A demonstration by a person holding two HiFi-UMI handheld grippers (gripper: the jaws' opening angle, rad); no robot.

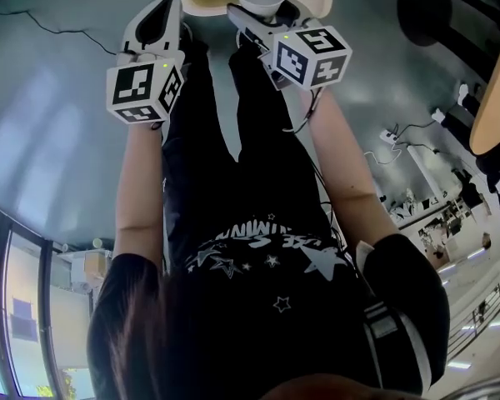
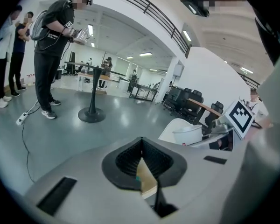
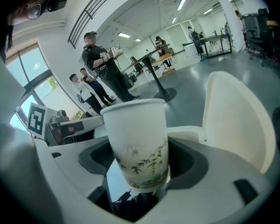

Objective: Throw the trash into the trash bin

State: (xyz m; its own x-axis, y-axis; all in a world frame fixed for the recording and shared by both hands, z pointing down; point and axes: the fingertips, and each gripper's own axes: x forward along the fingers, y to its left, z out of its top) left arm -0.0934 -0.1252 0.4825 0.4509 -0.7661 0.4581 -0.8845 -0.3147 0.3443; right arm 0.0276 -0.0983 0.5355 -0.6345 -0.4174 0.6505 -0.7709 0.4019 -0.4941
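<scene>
Paper cup (image 3: 136,139) sits clamped in the right gripper (image 3: 140,164), jaws spread wide around its lower half, right up at the open trash bin (image 1: 202,5), lid (image 3: 238,120) raised just beside it. Left gripper (image 2: 141,143) hovers near the bin, jaw tips pinched together.

Paper cup (image 3: 135,139), centre of right gripper view: smooth matt white paper w/ faint green leaf print. Left gripper (image 2: 141,146) shell: matt pale-grey plastic; its pads (image 2: 123,160) black, ribbed, rubbery-looking. Scrap (image 2: 147,181) betw. them: tan, matt, looks like card. Trash bin (image 3: 238,120), right of frame: smooth white plastic, slight sheen. Floor (image 2: 60,139): grey, glossy, reflects lights. Marker cube (image 1: 142,90): matt b/w print.
</scene>
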